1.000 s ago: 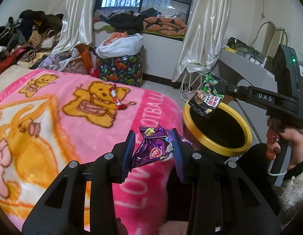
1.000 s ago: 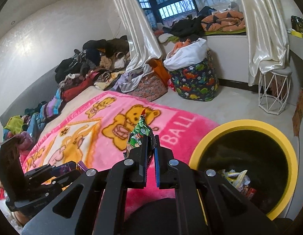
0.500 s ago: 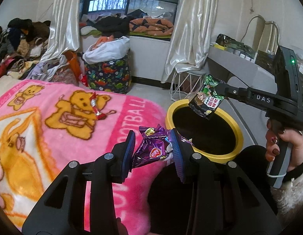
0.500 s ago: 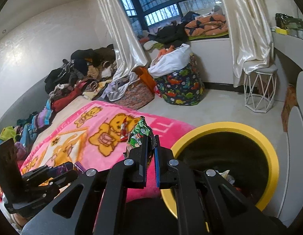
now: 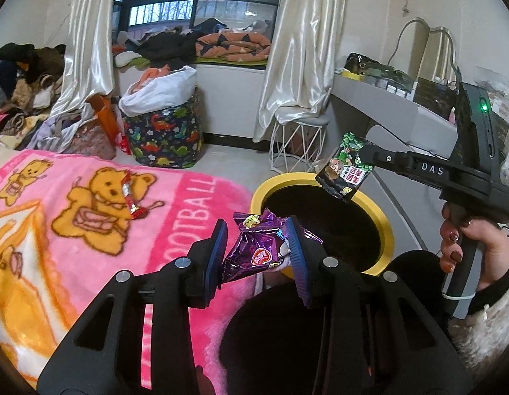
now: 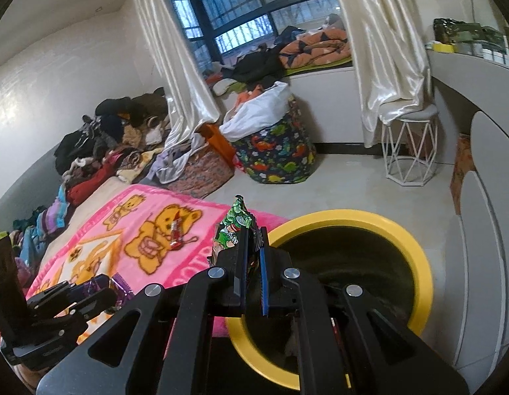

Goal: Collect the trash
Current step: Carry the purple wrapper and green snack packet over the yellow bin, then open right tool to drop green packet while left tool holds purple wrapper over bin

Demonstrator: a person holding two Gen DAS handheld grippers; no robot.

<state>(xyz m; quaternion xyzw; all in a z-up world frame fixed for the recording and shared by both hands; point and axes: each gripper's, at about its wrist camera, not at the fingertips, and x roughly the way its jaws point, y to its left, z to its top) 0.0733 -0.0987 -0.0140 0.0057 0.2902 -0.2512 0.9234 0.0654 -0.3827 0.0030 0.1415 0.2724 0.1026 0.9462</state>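
My left gripper [image 5: 259,255] pinches the purple wrapper [image 5: 254,250] — bin [image 5: 384,220] at 1 o'clock | right gripper [image 6: 252,263] clamps the green wrapper [image 6: 234,227] over the rim | both light, crinkly, slippery — grip mid-body | red wrapper [image 5: 130,199] on blanket [image 5: 73,263], 10 o'clock

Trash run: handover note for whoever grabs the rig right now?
Left gripper: shut on the purple wrapper, beside the yellow-rimmed bin, not yet over its opening.
Right gripper: shut on the green snack packet, hanging above the bin's far rim.
Done: some trash lies in the bin.
Left: release both, then collect the red candy wrapper from the pink bear blanket.
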